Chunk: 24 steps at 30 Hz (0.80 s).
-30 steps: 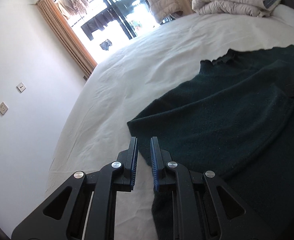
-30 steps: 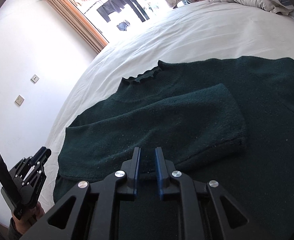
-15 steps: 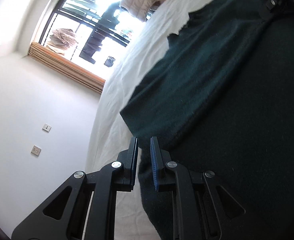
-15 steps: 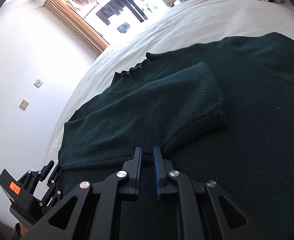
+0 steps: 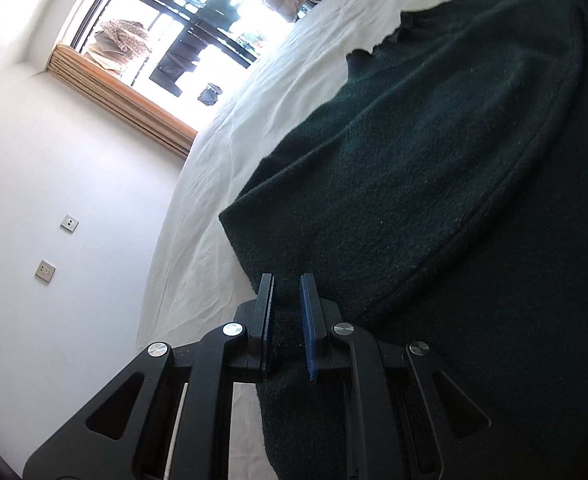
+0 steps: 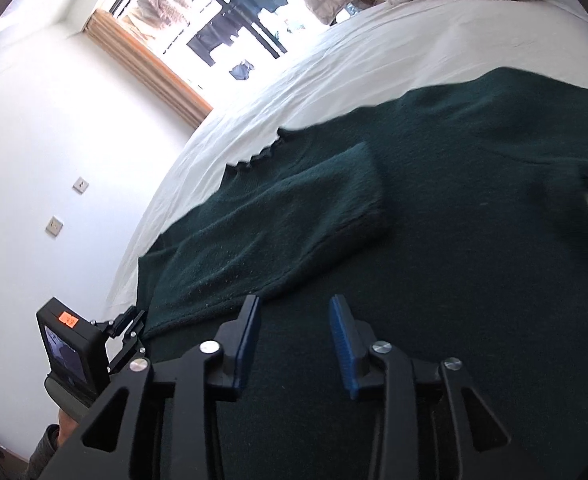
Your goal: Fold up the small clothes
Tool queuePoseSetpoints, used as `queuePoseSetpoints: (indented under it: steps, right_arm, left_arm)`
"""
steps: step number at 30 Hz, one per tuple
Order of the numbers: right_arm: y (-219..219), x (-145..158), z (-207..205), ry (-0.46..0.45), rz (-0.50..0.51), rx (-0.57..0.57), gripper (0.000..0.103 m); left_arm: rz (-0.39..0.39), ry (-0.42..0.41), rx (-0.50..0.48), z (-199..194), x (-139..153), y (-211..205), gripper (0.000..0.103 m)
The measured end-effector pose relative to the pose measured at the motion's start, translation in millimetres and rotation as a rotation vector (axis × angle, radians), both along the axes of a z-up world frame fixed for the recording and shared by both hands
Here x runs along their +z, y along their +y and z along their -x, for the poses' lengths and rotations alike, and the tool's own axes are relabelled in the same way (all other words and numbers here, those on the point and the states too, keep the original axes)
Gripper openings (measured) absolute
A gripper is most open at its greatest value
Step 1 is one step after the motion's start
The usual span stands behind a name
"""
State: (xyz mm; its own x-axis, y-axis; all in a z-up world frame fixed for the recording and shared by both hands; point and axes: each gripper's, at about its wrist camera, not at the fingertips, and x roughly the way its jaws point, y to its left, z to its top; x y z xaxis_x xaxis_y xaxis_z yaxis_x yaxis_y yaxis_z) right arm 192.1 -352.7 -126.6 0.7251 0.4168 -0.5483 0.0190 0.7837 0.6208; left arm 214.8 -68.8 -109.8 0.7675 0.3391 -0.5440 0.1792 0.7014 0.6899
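The left tongs point(image 5: 287, 312) stand narrow at the sweater's point(image 5: 434, 184) near left edge. Dark knit shows in the slim gap between the pads, but whether they pinch it cannot be told. The right tongs point(image 6: 294, 340) are opening over the sweater's body; cloth lies beneath them and nothing is held. The sweater lies flat on the bed point(image 6: 374, 60), directly ahead of both tongs. The folded sleeve point(image 6: 286, 216) lies across the chest, its long axis running from the left shoulder toward the centre, cuff inward. Beyond it sits the ruffled collar point(image 6: 254, 156). Judgement: the right tongs are nearer the unfolded right side, the left tongs nearer the left edge.
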Motion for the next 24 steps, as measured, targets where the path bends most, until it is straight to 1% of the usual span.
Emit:
queuePoseSetpoints:
  steps: [2, 4, 6, 8, 10, 11, 12, 14, 17, 24]
  right_arm:
    - [-41, 9, 25, -0.043, -0.031, -0.113, 0.058]
    - [-91, 10, 48, -0.052, -0.071, -0.252, 0.059]
    - [-144, 2, 69, -0.028, -0.137, -0.396, 0.059]
    - [-192, -11, 89, 0.003, -0.213, -0.521, 0.061]
    - [-229, -26, 106, 0.035, -0.274, -0.618, 0.061]
    - [-244, -33, 114, 0.053, -0.305, -0.663, 0.061]
    - [-257, -40, 121, 0.042, -0.345, -0.685, 0.060]
    - [-275, -48, 132, 0.015, -0.405, -0.724, 0.056]
    - [-293, -51, 135, -0.021, -0.440, -0.758, 0.055]
    - [-324, -56, 129, -0.052, -0.526, -0.852, 0.055]
  left_arm:
    - [0.089, -0.020, -0.003, 3, 21, -5, 0.012]
    - [0.197, -0.027, -0.019, 4, 38, -13, 0.012]
    - [0.322, 0.008, -0.038, 0, 44, -19, 0.012]
    - [0.426, 0.078, -0.029, -5, 38, -29, 0.012]
    - [0.498, 0.134, 0.004, -14, 25, -30, 0.012]
    - [0.526, 0.132, 0.020, -13, 19, -27, 0.012]
    - [0.549, 0.125, 0.022, -14, 18, -25, 0.012]
    - [0.578, 0.126, 0.018, -14, 17, -22, 0.012]
    - [0.604, 0.123, 0.013, -13, 14, -20, 0.012]
    - [0.658, 0.119, 0.011, -12, 6, -7, 0.013]
